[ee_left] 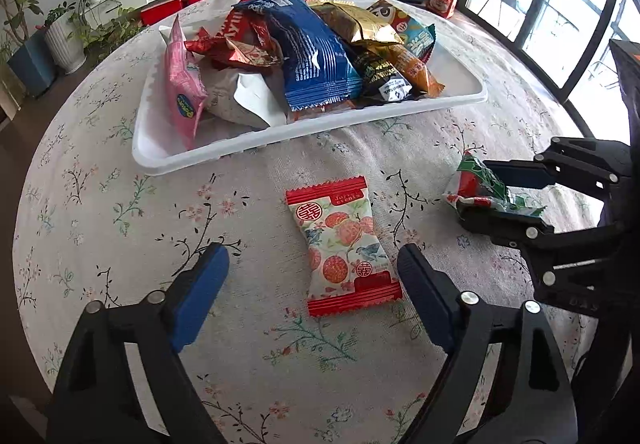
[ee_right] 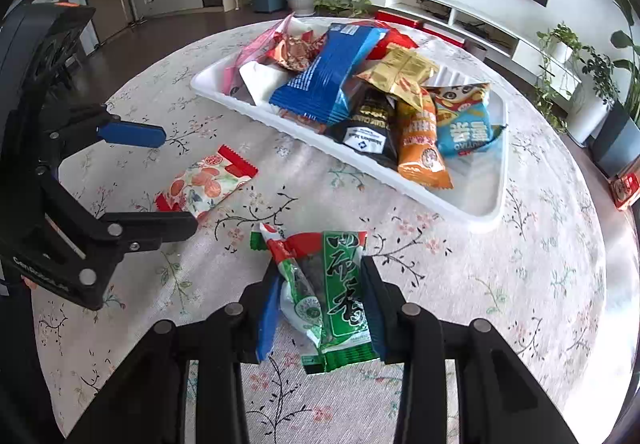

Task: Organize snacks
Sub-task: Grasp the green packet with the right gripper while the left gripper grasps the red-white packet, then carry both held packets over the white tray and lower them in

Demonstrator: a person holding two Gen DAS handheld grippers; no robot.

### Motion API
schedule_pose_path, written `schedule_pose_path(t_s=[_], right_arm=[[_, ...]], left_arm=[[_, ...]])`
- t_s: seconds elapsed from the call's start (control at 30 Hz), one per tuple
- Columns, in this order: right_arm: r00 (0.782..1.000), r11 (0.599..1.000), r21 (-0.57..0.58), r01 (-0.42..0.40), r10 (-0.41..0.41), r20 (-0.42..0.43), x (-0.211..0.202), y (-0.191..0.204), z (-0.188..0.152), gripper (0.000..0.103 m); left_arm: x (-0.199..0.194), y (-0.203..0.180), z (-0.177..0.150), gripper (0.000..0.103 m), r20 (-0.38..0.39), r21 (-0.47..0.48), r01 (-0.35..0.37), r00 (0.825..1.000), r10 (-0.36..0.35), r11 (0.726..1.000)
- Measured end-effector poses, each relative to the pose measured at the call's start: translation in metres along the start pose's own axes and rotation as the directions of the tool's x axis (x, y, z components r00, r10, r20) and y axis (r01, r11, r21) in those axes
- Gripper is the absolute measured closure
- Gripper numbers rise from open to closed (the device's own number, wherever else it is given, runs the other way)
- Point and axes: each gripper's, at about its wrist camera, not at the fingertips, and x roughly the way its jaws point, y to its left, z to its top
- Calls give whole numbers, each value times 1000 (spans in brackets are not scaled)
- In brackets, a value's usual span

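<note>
A white tray [ee_left: 304,128] [ee_right: 486,220] heaped with several snack packets stands on the far half of the round table. Nearer, a red-edged packet with a peach pattern [ee_left: 344,248] [ee_right: 204,184] lies flat on the cloth. My left gripper [ee_left: 312,260] [ee_right: 176,180] is open, one blue-padded finger on each side of that packet and neither touching it. To its right, my right gripper [ee_right: 320,276] [ee_left: 492,188] is shut on a green-and-red packet [ee_right: 336,296] [ee_left: 480,184], crumpled between the pads just above the cloth.
A floral tablecloth [ee_left: 120,212] covers the table. In the tray, a large blue packet [ee_left: 316,56] lies on top, with gold, orange and pink ones around it. Potted plants, a low white cabinet and a red box [ee_left: 442,0] stand beyond the table's edge.
</note>
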Motion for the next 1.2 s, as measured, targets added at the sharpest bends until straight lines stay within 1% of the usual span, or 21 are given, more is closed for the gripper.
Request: schedule_pose_path(t_s=[0.13,0.17,0.2,0.3,0.37,0.4,0.43,0.47,0.53,0.63,0.73,0.93,1.03,1.2], right_arm=[[1000,1000,14,13,-13,28,-5,5,-11,63],[999,1000,12,18,-18,36,-6,7,-13,63],[999,1000,10,22,-23,42,-7,9,-14,63],[998,999,27,19,-21,52,-10,9,-17,63],[998,999,41,14,-16,58,-11,8,-18,63],[998,999,47,12,-15,59,-11,7,-19,63],[998,999,52,11,-14,62,-11,5,-19,63],[998,998,57,10,-14,64,-11,5,-20,63],[998,998,62,8,-12,66,-11,5,-22,63],[998,998,71,0,-5,67,-11,4,-21,64],[997,995,96,-10,3,72,-13,2,-23,64],[996,990,142,-21,8,94,-21,-6,-24,65],[994,984,174,-29,10,107,-26,-12,-24,65],[990,972,231,-34,2,140,-41,-29,-15,65]], left_arm=[[6,-4,5,25,-9,2,-29,1000,29,1000],[6,-5,6,28,-7,2,-34,999,34,999],[7,-6,7,30,-5,4,-35,999,35,999],[7,-8,7,41,6,8,-30,1000,30,1000],[6,-10,9,54,10,16,-23,1000,23,1000],[6,-12,9,57,9,22,-18,1000,18,1000],[6,-14,10,64,10,29,-13,1000,13,1000],[6,-16,10,68,12,33,-8,1000,8,999],[5,-17,10,68,15,36,-11,1000,11,999],[5,-18,9,69,21,30,2,1000,-3,1000],[-2,-14,1,69,37,15,15,999,-15,1000],[-27,2,-9,69,105,-47,67,993,-62,997],[-44,10,-3,69,148,-66,92,986,-82,994],[-73,28,23,69,226,-80,110,970,-90,991]])
